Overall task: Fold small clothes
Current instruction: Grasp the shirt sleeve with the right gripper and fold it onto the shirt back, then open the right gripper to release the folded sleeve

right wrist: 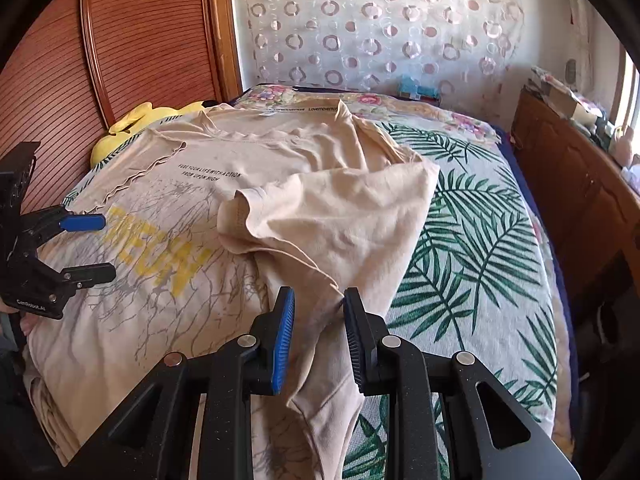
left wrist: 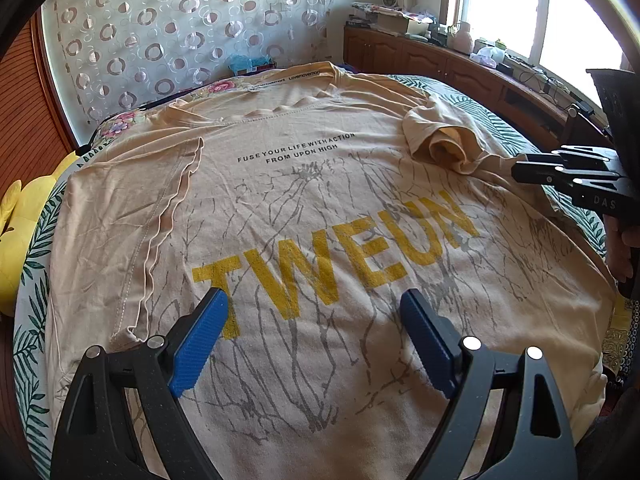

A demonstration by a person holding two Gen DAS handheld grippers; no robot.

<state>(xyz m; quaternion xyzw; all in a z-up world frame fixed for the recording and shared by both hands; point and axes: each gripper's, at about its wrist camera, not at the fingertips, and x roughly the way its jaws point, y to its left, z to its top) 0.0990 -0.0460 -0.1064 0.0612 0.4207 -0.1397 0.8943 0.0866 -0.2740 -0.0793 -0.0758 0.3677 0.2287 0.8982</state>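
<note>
You are working over a beige T-shirt [left wrist: 320, 208] that is lying spread on a bed [right wrist: 480, 240] with a palm-leaf cover, its yellow lettering [left wrist: 332, 264] facing up. The sleeve on your left side [left wrist: 132, 208] is lying folded inward across the chest, its wavy hem running down beside the print. The sleeve on your right side [right wrist: 320, 216] is sitting bunched and humped near the shirt's edge, partly turned over onto the body. Your left gripper [left wrist: 316, 316] is hovering above the lower middle of the shirt with its blue pads [left wrist: 200, 344] spread wide, nothing between them. Your right gripper [right wrist: 318, 340] is sitting low at the shirt's right edge with its pads [right wrist: 284, 340] standing apart, a ridge of beige fabric running up between them; whether either pad is touching the cloth is hard to tell. A yellow plush toy [left wrist: 20, 240] is resting off the bed's left side against a wooden panel [right wrist: 100, 40]. A curtain with ring patterns [right wrist: 380, 28] is hanging behind the bed, and a wooden cabinet [left wrist: 440, 60] with clutter on top is running under the window.
</note>
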